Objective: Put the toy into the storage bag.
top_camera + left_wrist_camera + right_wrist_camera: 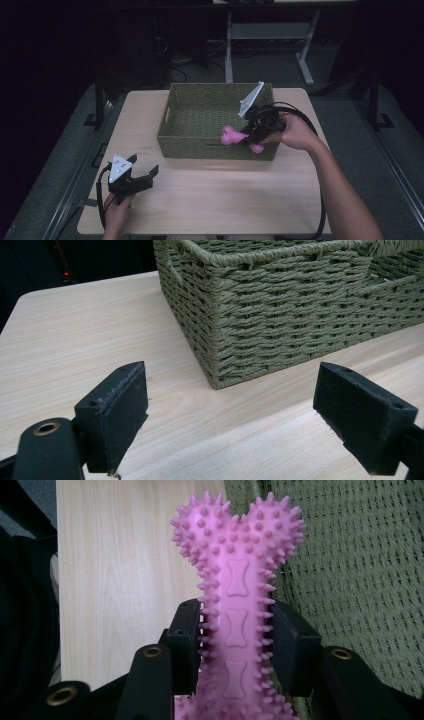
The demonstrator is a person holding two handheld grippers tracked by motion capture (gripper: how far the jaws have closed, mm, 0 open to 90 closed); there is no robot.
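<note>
A pink spiked bone-shaped toy [231,135] [237,590] is clamped across its shaft by my right gripper [248,138] [235,630], held in the air over the front right rim of the green woven basket [180,142] [360,570]. One knobbed end of the toy lies over the basket's inside, the other hangs outside its front wall. My left gripper [145,175] [230,415] stands open low over the table near the front left, its jaws wide apart with nothing between them, facing the basket's near corner [215,340].
The light wooden table [215,200] has bare room in front of and to the left of the basket. Dark floor, cables and a white desk frame [270,35] lie beyond the far edge. A black cable [320,200] trails beside the right forearm.
</note>
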